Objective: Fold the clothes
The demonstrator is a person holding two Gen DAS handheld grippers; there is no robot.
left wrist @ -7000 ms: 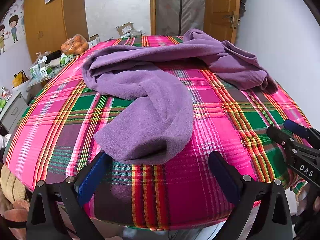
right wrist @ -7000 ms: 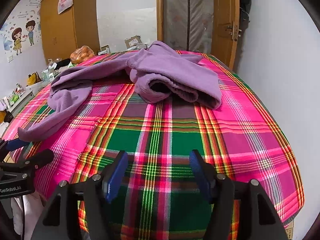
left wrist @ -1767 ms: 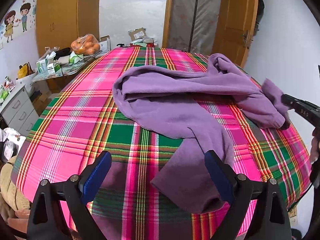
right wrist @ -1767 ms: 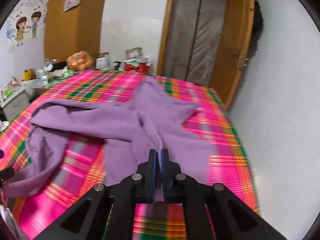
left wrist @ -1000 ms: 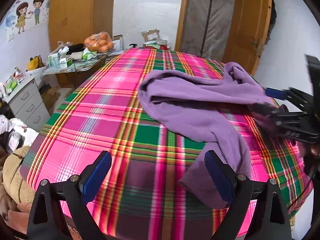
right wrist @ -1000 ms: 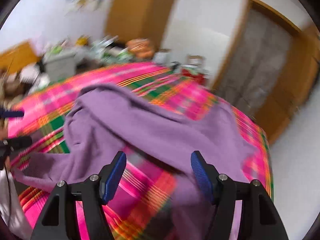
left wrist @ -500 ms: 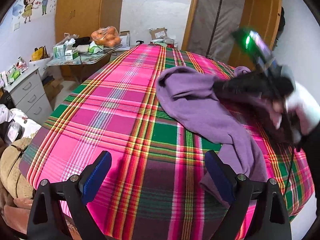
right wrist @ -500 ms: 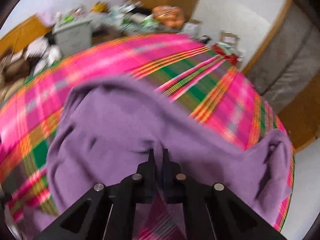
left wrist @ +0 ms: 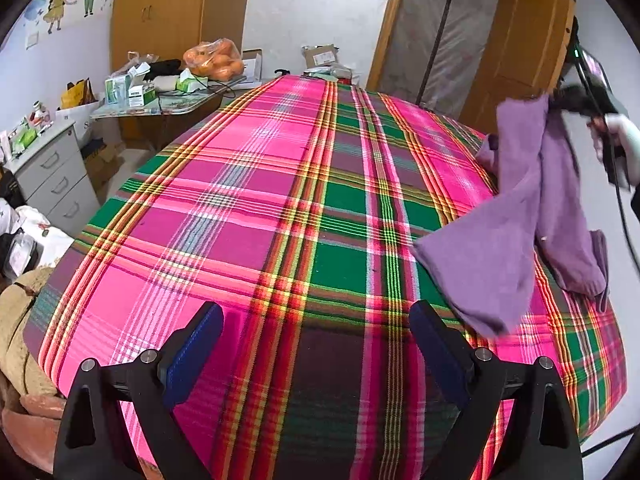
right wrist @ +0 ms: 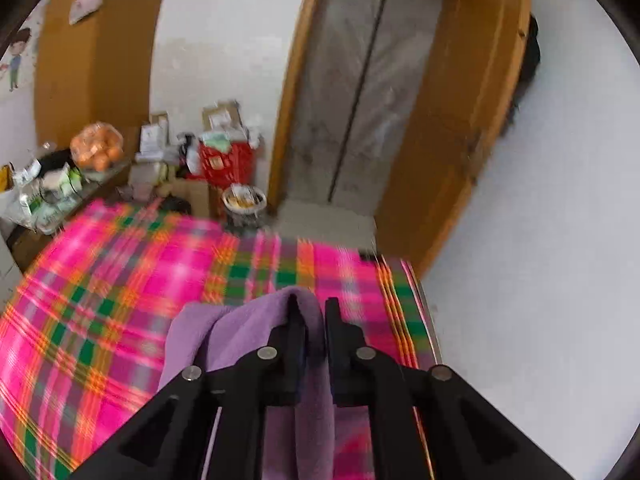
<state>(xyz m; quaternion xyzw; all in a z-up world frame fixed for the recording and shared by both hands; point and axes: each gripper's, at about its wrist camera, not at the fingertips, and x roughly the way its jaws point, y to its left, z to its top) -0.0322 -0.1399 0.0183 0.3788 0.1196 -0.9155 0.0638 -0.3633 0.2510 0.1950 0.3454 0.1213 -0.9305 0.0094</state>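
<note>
Hanging over the near edge of the plaid bed (left wrist: 280,208), the left tongs (left wrist: 316,344) are spread wide, nothing between the blue pads (left wrist: 192,344), both fingers clear of the cover.

Right tongs (right wrist: 314,320): pressed almost together, pinching a fold of the purple garment (right wrist: 256,336). In the right wrist view the cloth bunches up between the fingers and over the left one, then drops away below and to the left; the plaid under it is smeared by motion blur.

From the left wrist view, the garment (left wrist: 516,220) is at the bed's right side. Its top corner is lifted off the cover, held up at the right tongs (left wrist: 568,102), which a white-gloved hand (left wrist: 618,140) grips. The cloth hangs down in a long drape; its lower end lies on the plaid near the right edge, just beyond the left tongs' right finger. A second, narrower flap hangs beside it toward the bed's edge. A cable runs down from the right tongs.

Rest of the bed surface, left and centre: bare plaid.

Beyond the bed, left: grey drawers (left wrist: 52,176), then a cluttered bench (left wrist: 160,106) carrying boxes and a bag of oranges (left wrist: 214,60). Behind that a wooden wardrobe (left wrist: 172,8). Far wall: boxes, a red crate (right wrist: 226,164), and a door (right wrist: 360,88) covered in plastic sheet.
</note>
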